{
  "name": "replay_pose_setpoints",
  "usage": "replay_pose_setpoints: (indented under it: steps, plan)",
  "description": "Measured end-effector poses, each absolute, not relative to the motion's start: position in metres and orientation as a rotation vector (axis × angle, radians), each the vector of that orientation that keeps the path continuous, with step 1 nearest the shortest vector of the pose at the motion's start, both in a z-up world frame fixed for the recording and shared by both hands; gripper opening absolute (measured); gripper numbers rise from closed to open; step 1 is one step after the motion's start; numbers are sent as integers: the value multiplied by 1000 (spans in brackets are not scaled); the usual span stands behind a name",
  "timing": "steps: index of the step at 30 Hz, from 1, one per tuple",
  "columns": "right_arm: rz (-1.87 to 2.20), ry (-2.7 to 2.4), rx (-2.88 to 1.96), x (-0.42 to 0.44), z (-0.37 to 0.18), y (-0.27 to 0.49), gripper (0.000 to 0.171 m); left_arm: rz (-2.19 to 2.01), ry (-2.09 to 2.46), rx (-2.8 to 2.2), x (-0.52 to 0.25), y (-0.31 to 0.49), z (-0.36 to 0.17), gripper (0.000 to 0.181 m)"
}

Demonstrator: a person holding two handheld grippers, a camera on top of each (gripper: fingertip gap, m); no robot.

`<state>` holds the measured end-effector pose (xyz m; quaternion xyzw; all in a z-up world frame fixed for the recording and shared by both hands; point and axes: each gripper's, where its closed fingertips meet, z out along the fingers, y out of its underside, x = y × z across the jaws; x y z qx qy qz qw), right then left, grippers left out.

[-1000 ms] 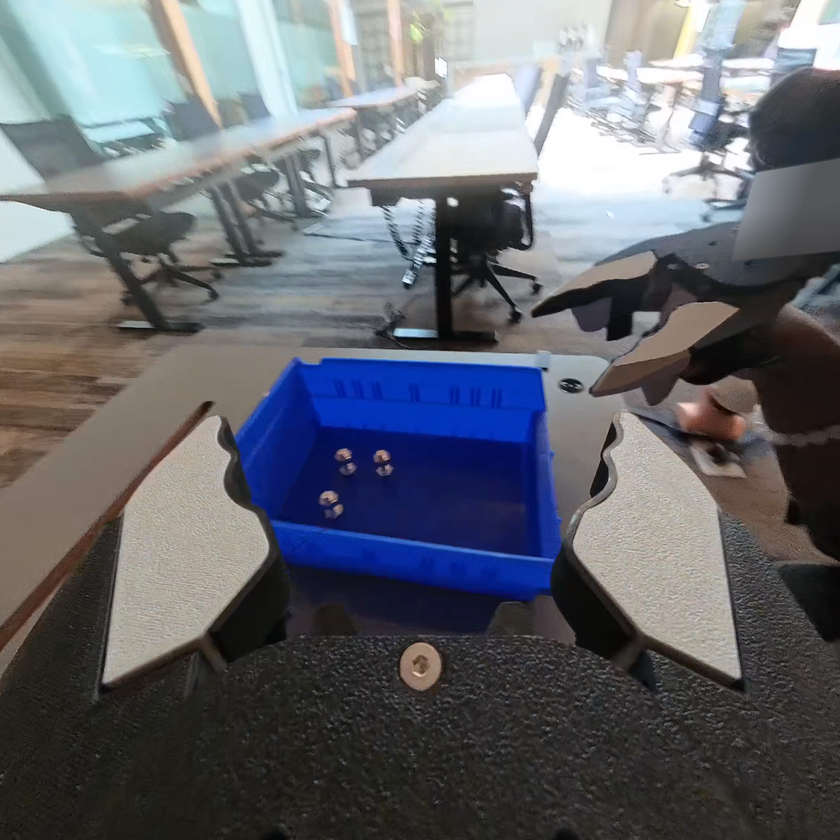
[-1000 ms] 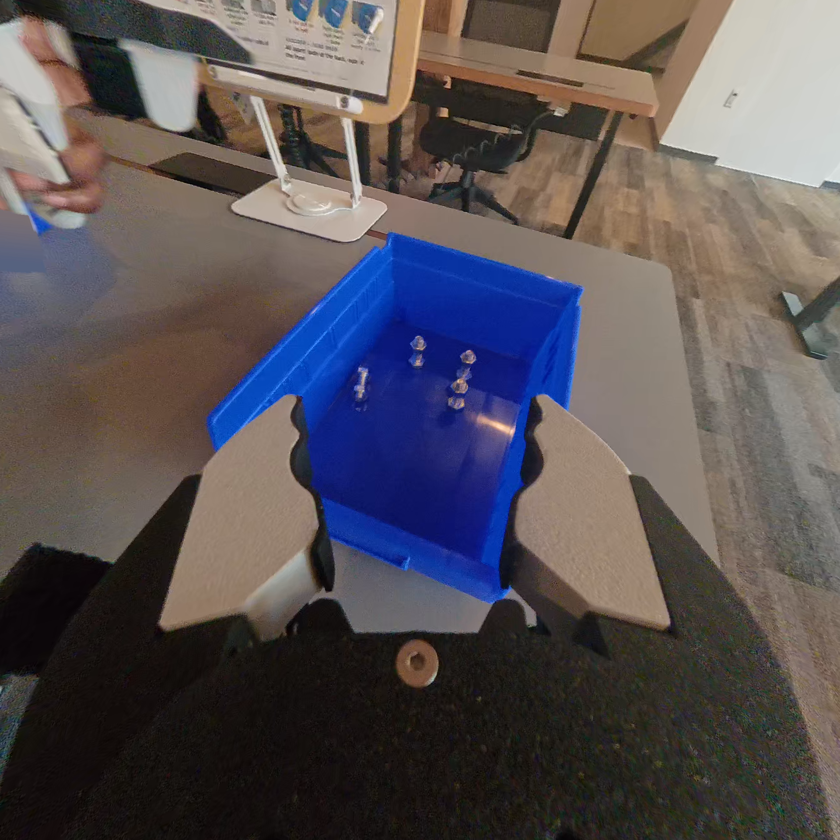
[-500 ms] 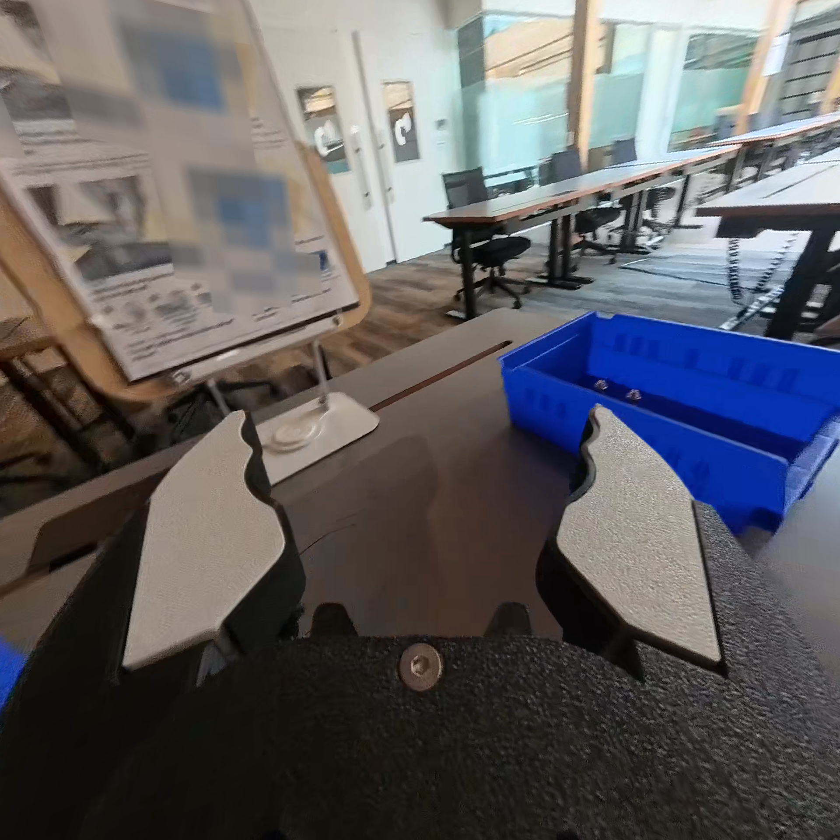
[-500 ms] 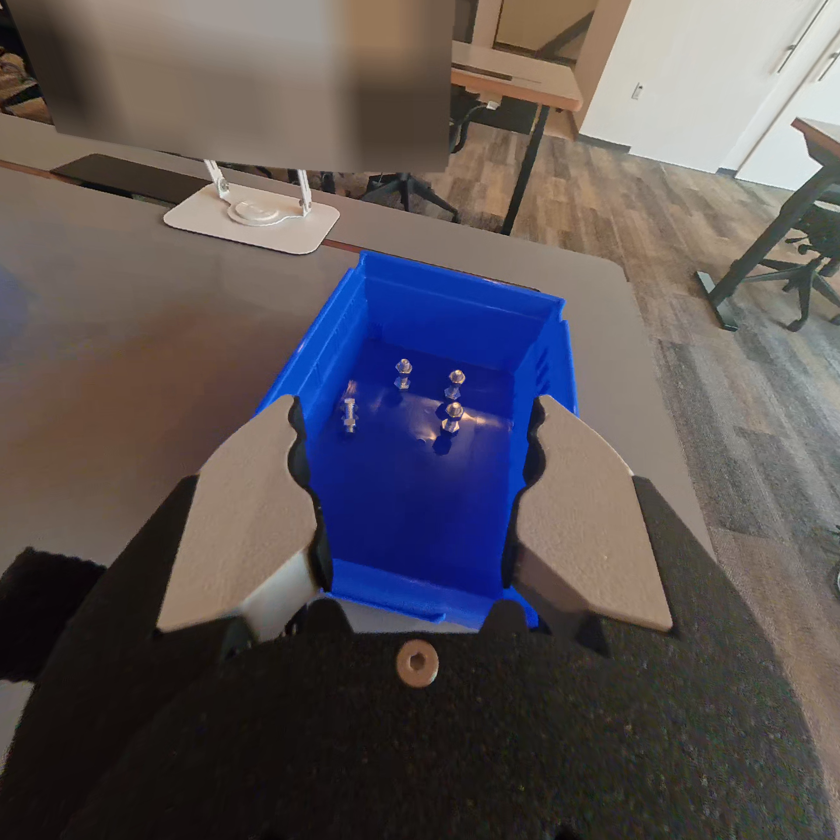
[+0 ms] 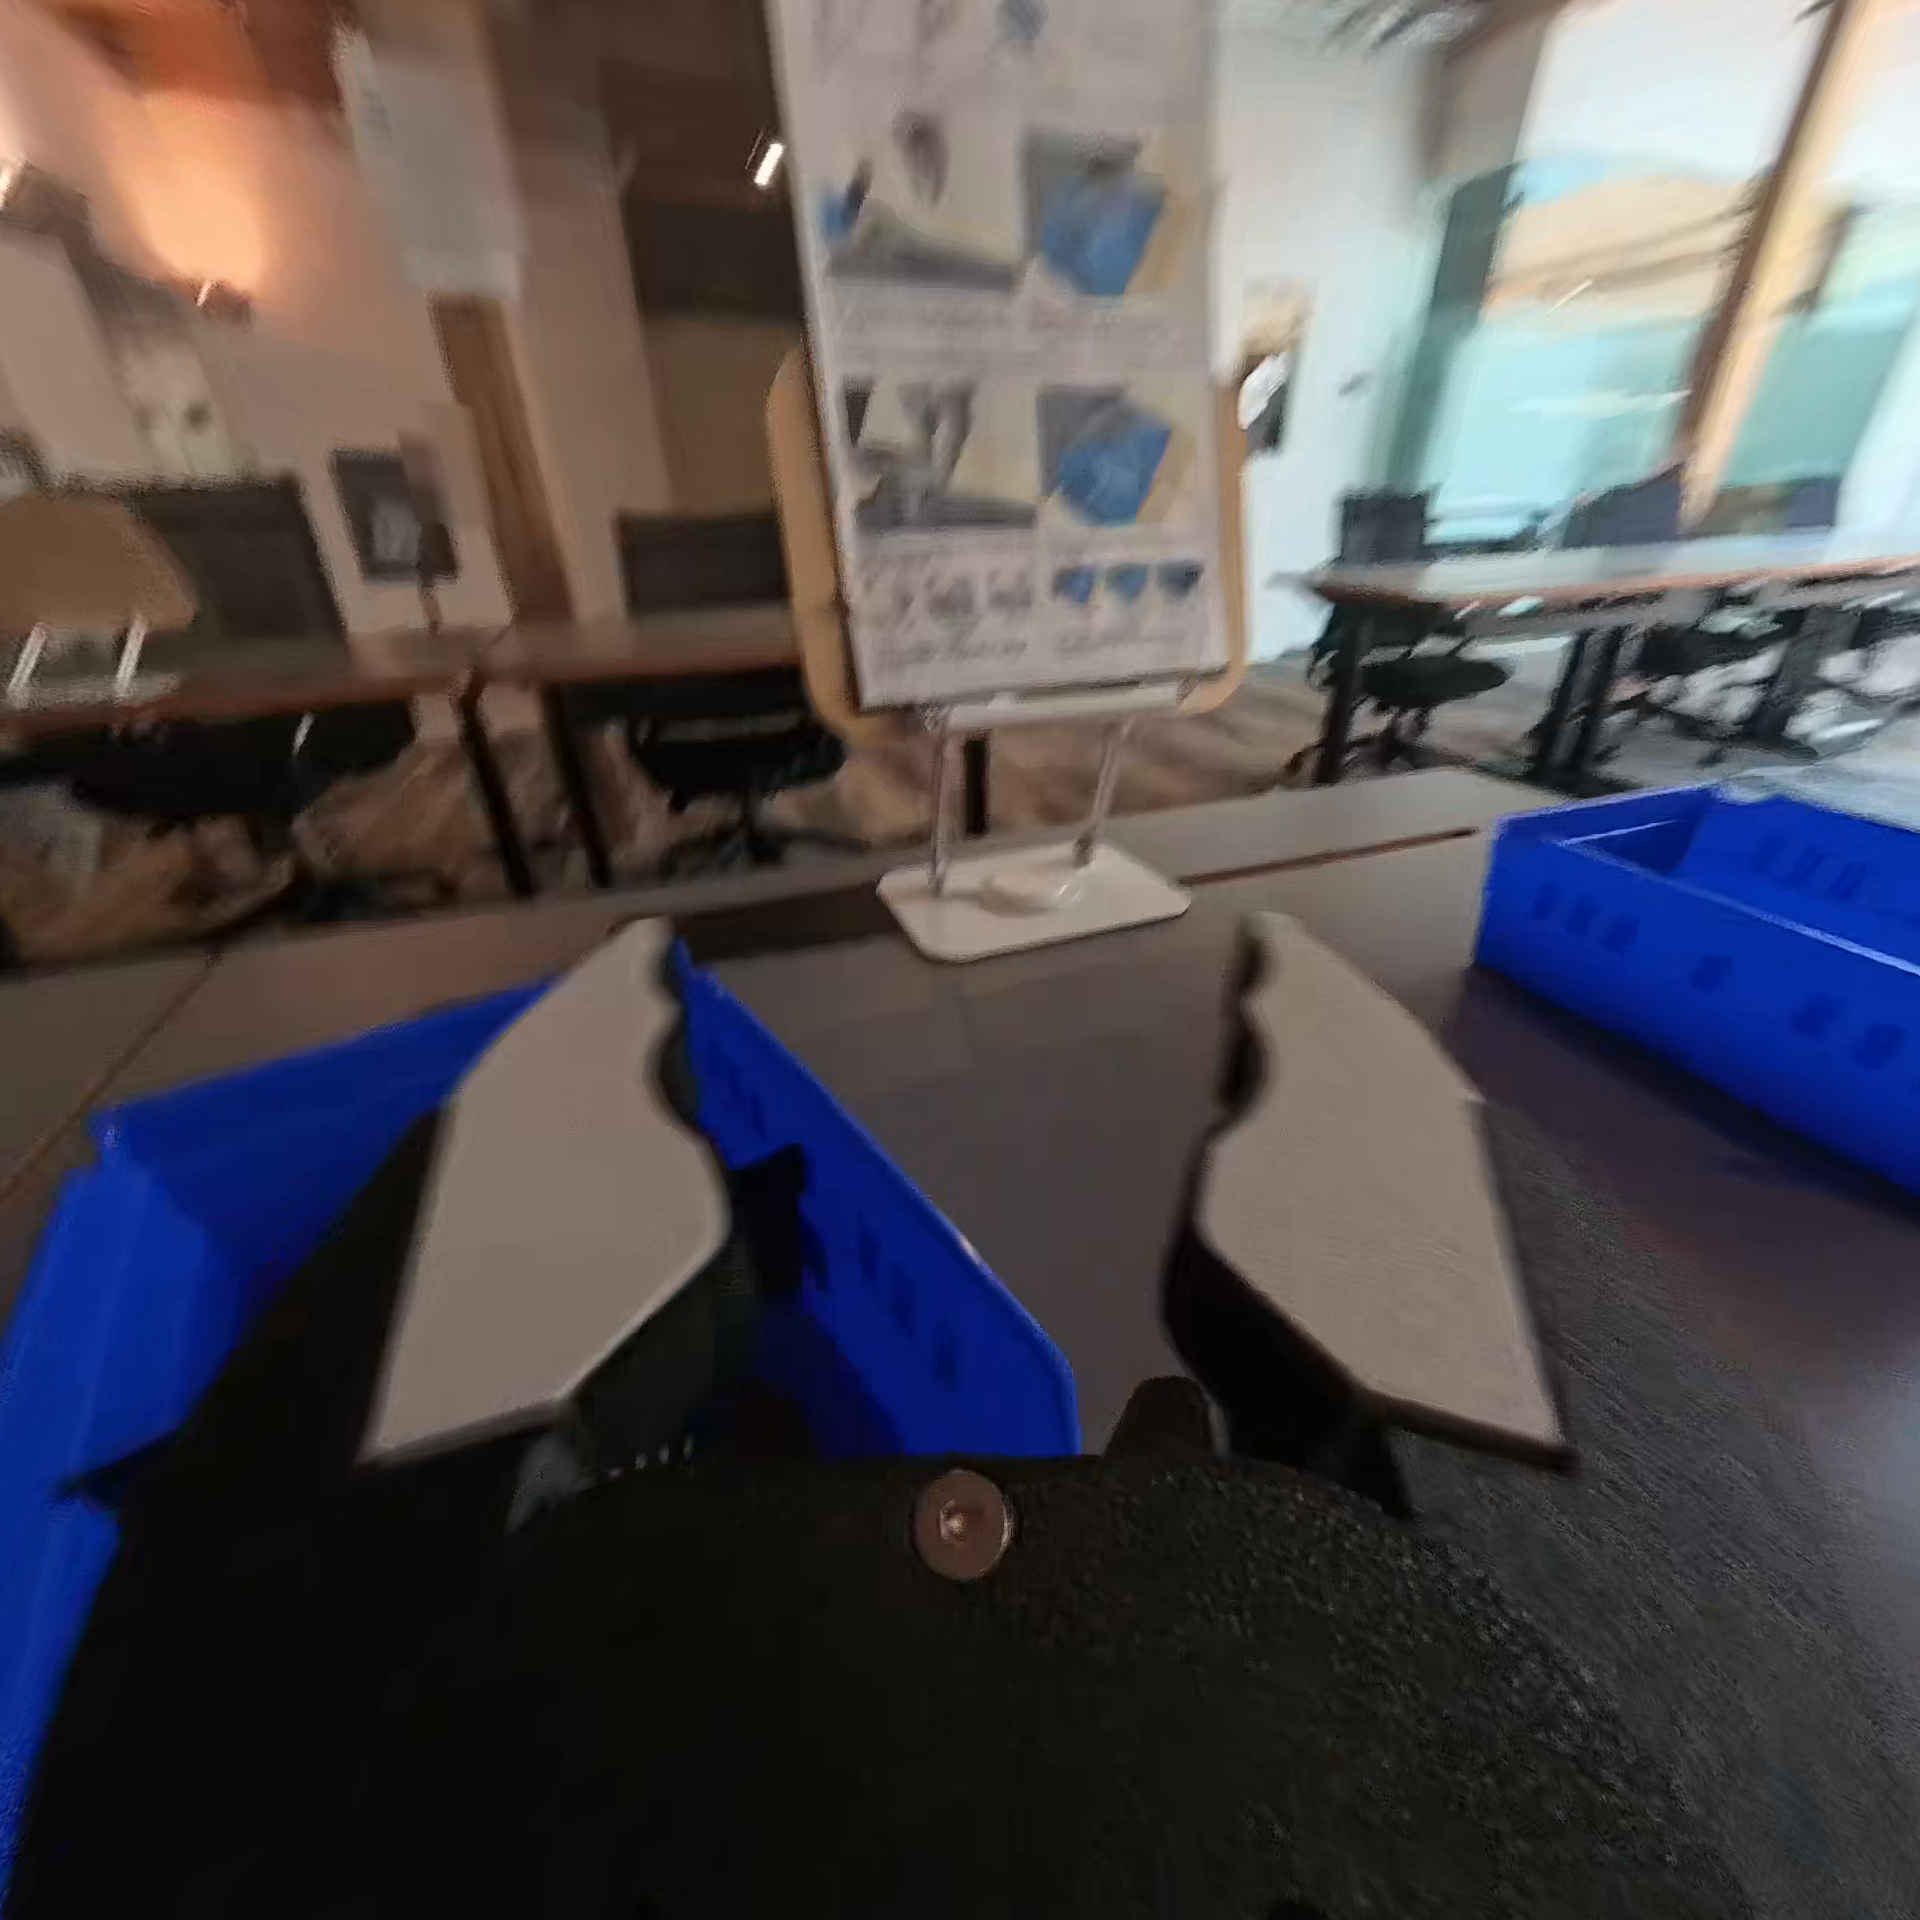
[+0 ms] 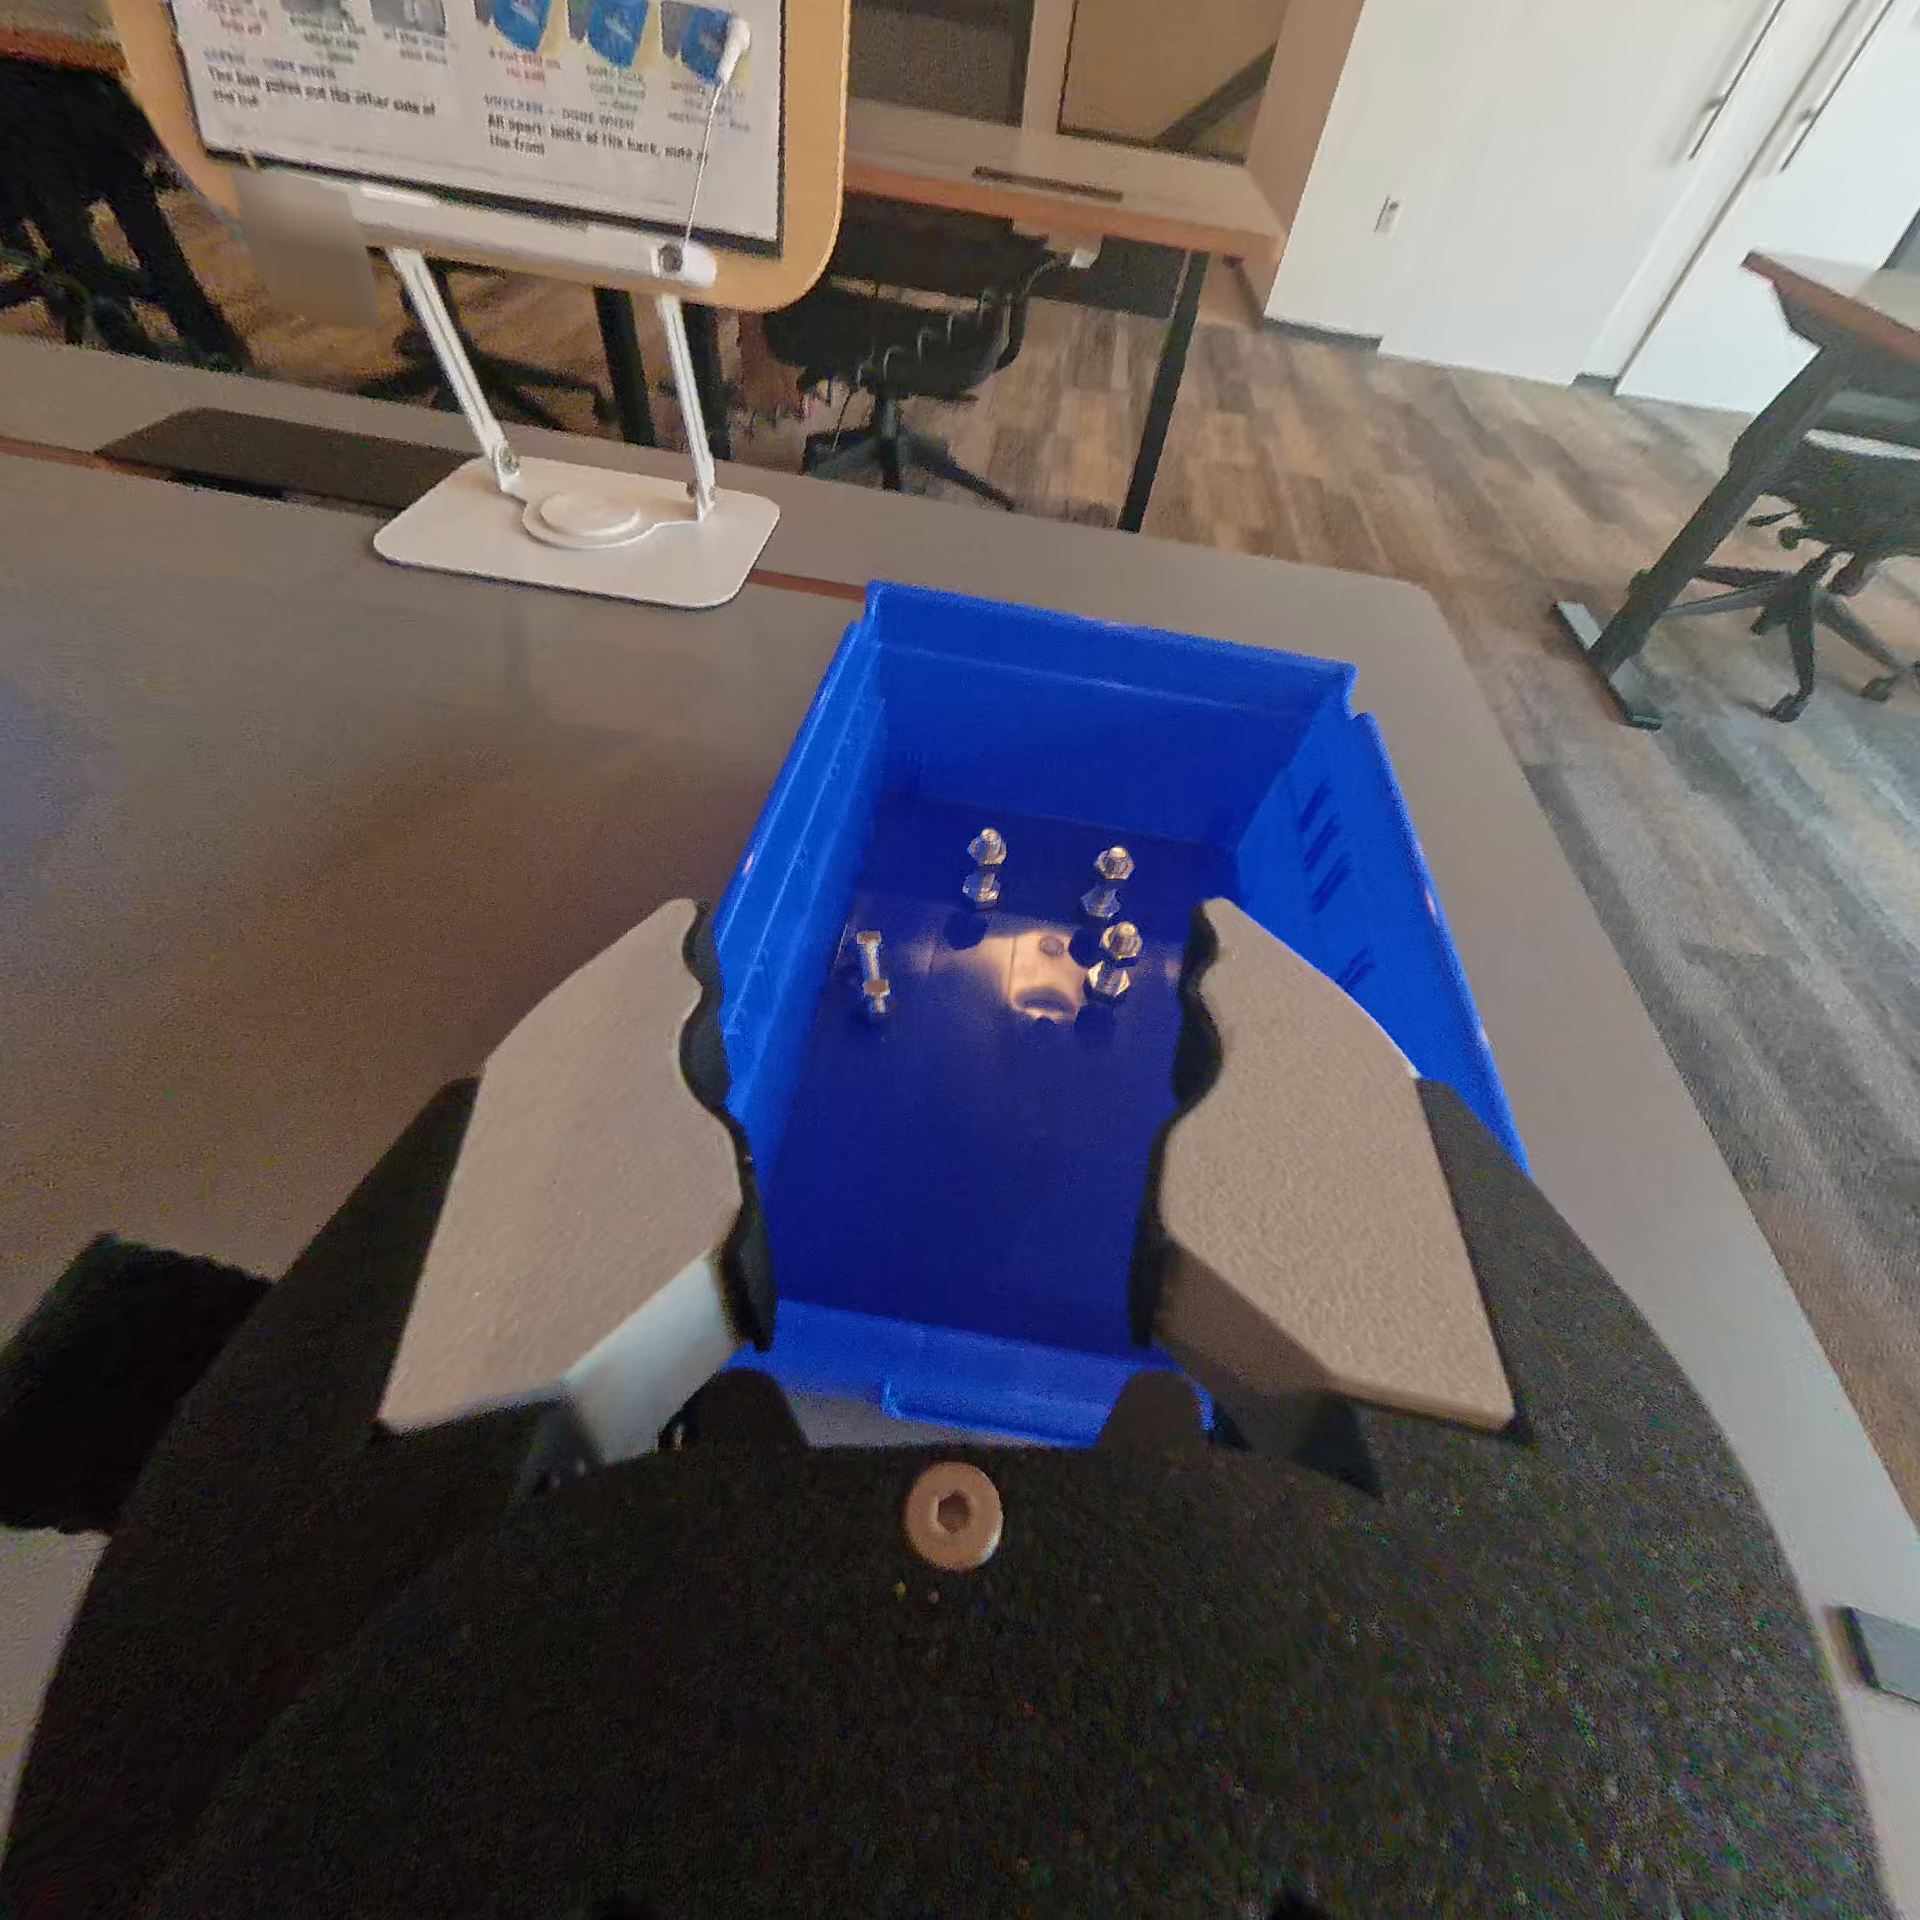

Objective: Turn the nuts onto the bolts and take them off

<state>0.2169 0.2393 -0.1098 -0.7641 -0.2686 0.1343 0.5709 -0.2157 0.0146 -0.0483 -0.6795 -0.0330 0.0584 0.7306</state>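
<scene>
While your right gripper (image 6: 951, 940) hangs above the blue bin (image 6: 1101, 717) with its jaws spread wide and nothing between them, you have a clear look down at the hardware, so use it. Four bolts (image 6: 1044, 925) sit toward the far end of the bin floor. Three stand on their heads with a nut already on the shaft, and the fourth (image 6: 871, 971), nearest the left wall, lies on its side. I judge the step in hand to be the reach for a first bolt.

Pick the standing bolt nearest you (image 6: 1114, 961). Come straight down so your fingers straddle it, and close on the nut or the upper shaft, not the head. Keep clear of the right wall, which is close to that bolt, and of the other two standing just behind it. A sideways nudge would probably tip them.

Your left gripper (image 5: 956, 971) is also wide open and empty. It points across the table (image 5: 1039, 1060) toward the paper stand (image 5: 1029, 904), with one finger (image 5: 561, 1195) over a second blue bin (image 5: 894, 1226) whose contents I cannot see. That view is blurred, so steady the hand. Bring it back beside the right one once the bolt is lifted, since one gripper must hold while the other turns.
</scene>
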Motion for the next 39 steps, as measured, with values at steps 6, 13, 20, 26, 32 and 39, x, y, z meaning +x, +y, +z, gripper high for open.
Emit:
replay_pose_setpoints:
  steps: [6, 13, 20, 26, 32, 39]
  plan:
    - [312, -505, -1665, 230, -103, 239, 67, 270, -71, -1121, -244, -54, -15, 32]
    - [290, -483, -1617, 240, -101, 239, 47, 464, -31, -1123, -266, -72, -27, 0]
    - [325, -518, -1657, 236, -113, 235, 0, 487, -337, -1329, -305, -67, -63, 1]
    - [319, -594, -1700, 235, -127, 233, 0, 292, -273, -1495, -286, -45, -89, 7]
    - [280, -588, -1785, 243, -137, 240, 0, 386, -338, -1547, -296, -44, -94, 15]
    - [245, -539, -1788, 245, -139, 247, 50, 418, -285, -1585, -290, -33, -102, 53]
